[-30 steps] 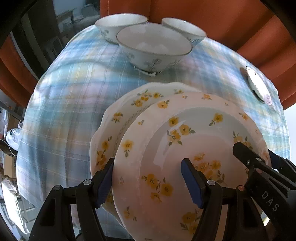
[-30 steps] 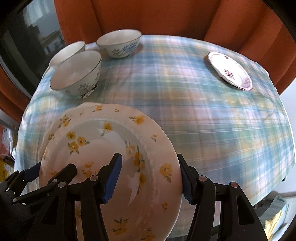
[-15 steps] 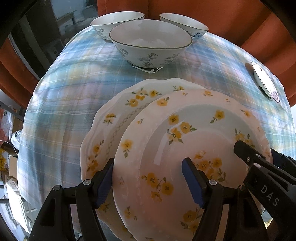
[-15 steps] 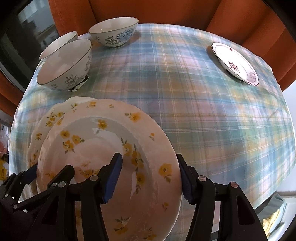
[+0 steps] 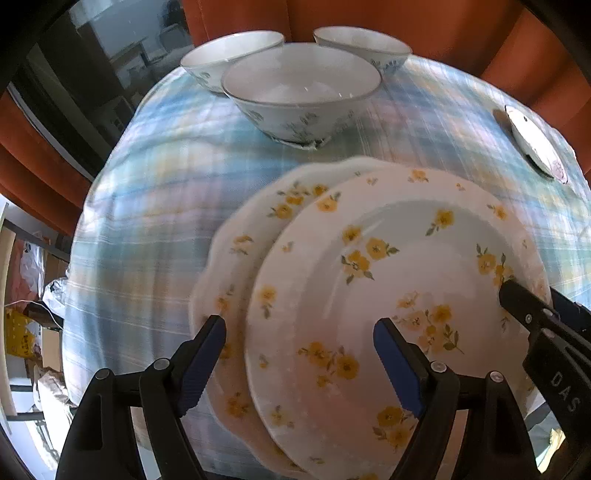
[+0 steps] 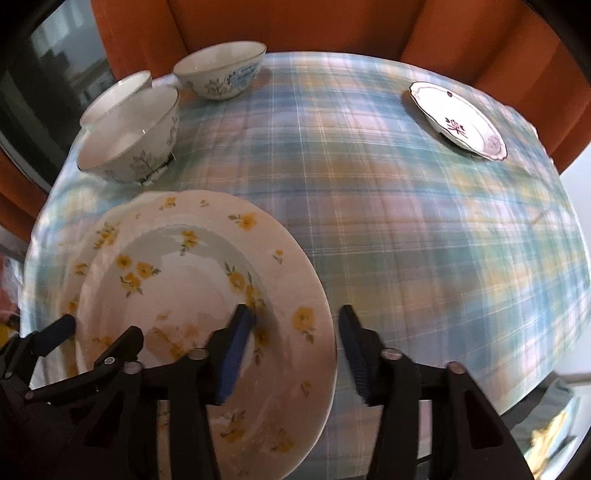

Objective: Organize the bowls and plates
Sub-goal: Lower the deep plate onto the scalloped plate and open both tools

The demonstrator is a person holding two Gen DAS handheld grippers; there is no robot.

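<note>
Two flowered plates overlap: upper plate [image 5: 399,295] sits askew on the lower plate [image 5: 251,236] toward 3 o'clock. Both claws, left claw [image 5: 299,363] and right claw [image 6: 295,354], gape apart astride its rim; next, nudge it square.

A home dining corner: a round table under a blue-and-yellow plaid tablecloth [image 6: 388,229] is set with household china, with three white bowls painted with blue flowers [image 5: 301,88] at its far left edge, two yellow-flowered dinner plates [image 5: 399,295] overlapping at its near edge and a small scalloped plate [image 6: 458,118] at its far right. Orange upholstered seating [image 6: 332,26] wraps around the far side of the table. Left of the table, cardboard boxes and plastic bags [image 5: 33,295] lie on the floor beside a dark glass pane [image 5: 92,74].
</note>
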